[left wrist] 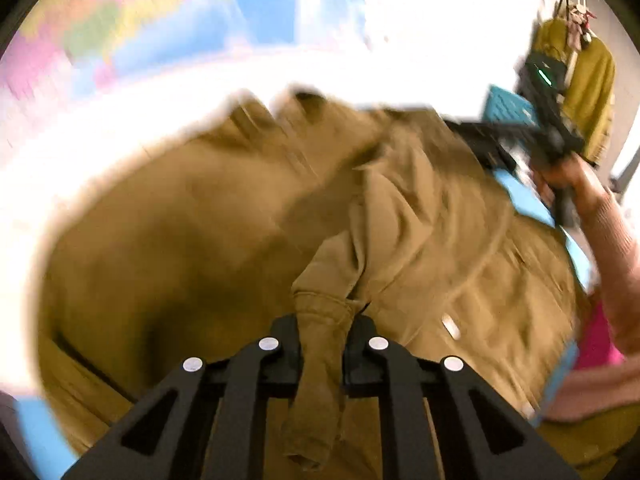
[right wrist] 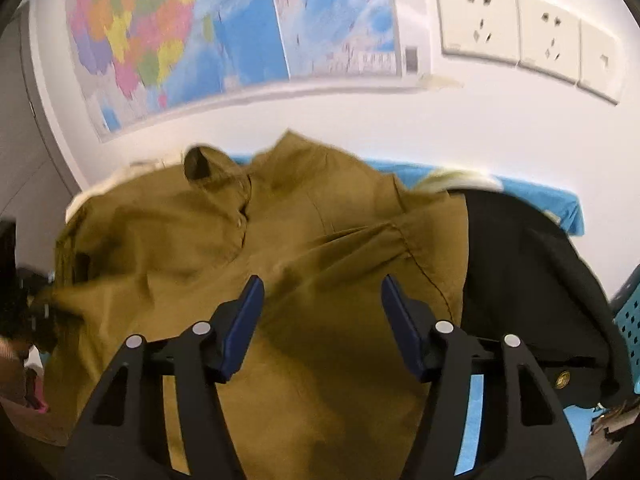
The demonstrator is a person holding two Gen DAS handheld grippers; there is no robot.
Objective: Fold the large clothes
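A large olive-brown shirt [left wrist: 208,224] lies spread on a blue-covered table; it also shows in the right wrist view [right wrist: 320,248], collar toward the wall. My left gripper [left wrist: 322,330] is shut on a bunched fold of the shirt's fabric, which hangs down between the fingers. My right gripper [right wrist: 322,300] is open and empty, hovering just above the shirt's middle, blue pads [right wrist: 244,324] wide apart. In the left wrist view the right gripper [left wrist: 516,136] appears blurred at the far right, held by a hand.
A black garment [right wrist: 528,280] lies on the table right of the shirt. The blue table cover [right wrist: 552,200] meets a white wall with a map [right wrist: 224,36] and sockets [right wrist: 520,32]. Yellow clothes [left wrist: 588,92] hang on a rack. A teal perforated chair [right wrist: 630,320] stands right.
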